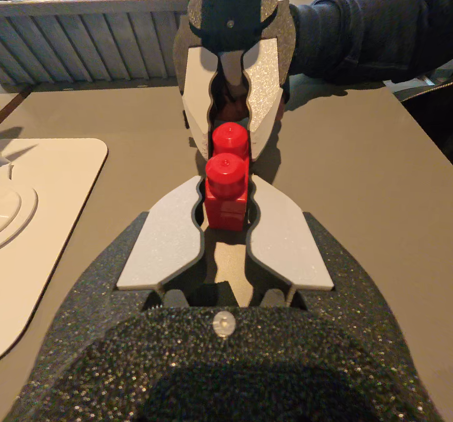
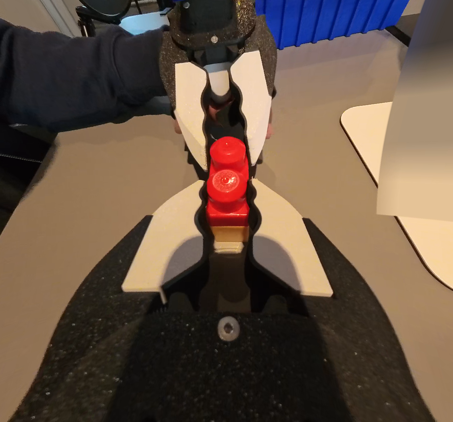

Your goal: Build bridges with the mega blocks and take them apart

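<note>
The left gripper [image 1: 226, 179] occupies the lower centre of the left wrist view. Its two pale fingers are closed against the side faces of a red two-stud block [image 1: 226, 189] at the frame centre. The right gripper [image 1: 229, 145] enters the same view from the top and clamps the far end of that block, its fingertips flanking the rear stud.

In the right wrist view the arrangement is mirrored: the right gripper [image 2: 226, 184] at lower centre grips the near end of the red two-stud block [image 2: 226, 197], and the left gripper [image 2: 228, 160] comes down from the top of the frame onto the far end. Directly beneath the red block, a tan block [image 2: 229, 233] is visible, seated flush under it. In the left wrist view the stack looks red from top to bottom, so the colour of the lower piece on that side cannot be confirmed.

The stack stands on a grey table [image 1: 343, 189]. A pale board [image 1: 49, 201] lies at the left edge of the left wrist view; a grey slatted bin [image 1: 85, 42] sits at upper left. A blue slatted bin [image 2: 331, 5] appears at upper right of the right wrist view.

Assessment: no spanning bridge is visible. Only one short stack is in frame, held at both ends. Whether the red block is being pressed on or pulled off cannot be determined. Most of the build-and-dismantle cycle is judged outstanding.
</note>
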A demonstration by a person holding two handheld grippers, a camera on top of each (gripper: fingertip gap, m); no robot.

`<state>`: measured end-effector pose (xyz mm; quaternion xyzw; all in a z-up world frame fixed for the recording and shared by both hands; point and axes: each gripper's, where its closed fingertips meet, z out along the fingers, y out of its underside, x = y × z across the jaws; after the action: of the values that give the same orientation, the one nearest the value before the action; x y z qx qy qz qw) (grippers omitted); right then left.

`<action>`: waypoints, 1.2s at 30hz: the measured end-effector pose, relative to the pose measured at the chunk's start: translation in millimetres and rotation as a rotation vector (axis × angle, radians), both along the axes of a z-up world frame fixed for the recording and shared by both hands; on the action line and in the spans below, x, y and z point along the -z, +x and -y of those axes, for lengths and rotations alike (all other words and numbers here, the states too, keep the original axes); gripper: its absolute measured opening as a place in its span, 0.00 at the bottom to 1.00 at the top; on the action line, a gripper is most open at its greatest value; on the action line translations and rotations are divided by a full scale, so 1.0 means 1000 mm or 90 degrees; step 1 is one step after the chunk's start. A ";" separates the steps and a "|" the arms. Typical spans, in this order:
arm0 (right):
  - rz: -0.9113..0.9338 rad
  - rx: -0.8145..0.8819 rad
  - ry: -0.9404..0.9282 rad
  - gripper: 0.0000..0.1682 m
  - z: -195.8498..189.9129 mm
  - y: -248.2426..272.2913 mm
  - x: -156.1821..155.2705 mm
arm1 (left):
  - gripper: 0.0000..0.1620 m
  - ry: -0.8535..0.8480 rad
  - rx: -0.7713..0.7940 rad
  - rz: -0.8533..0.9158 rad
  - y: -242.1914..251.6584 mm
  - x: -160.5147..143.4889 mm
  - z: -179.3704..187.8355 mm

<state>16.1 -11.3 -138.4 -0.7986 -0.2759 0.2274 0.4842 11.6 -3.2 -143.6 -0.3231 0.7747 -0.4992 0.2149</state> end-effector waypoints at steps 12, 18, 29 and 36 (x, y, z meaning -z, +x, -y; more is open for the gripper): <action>-0.002 0.009 -0.004 0.19 0.000 0.000 0.000 | 0.20 -0.016 -0.005 -0.028 -0.001 0.000 0.001; 0.036 -0.006 0.022 0.21 0.009 0.000 -0.001 | 0.21 -0.004 -0.005 -0.011 -0.006 0.001 -0.003; 0.077 0.012 -0.072 0.34 0.022 0.019 0.025 | 0.30 0.084 -0.030 -0.088 -0.009 0.029 -0.015; 0.199 0.034 -0.099 0.22 0.011 0.015 0.049 | 0.22 0.128 -0.012 -0.116 -0.004 0.040 -0.002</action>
<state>31.5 -22.3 -187.8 -0.8664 -0.3079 0.1076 0.3780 7.5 -0.8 -183.4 -0.3514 0.8342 -0.3852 0.1798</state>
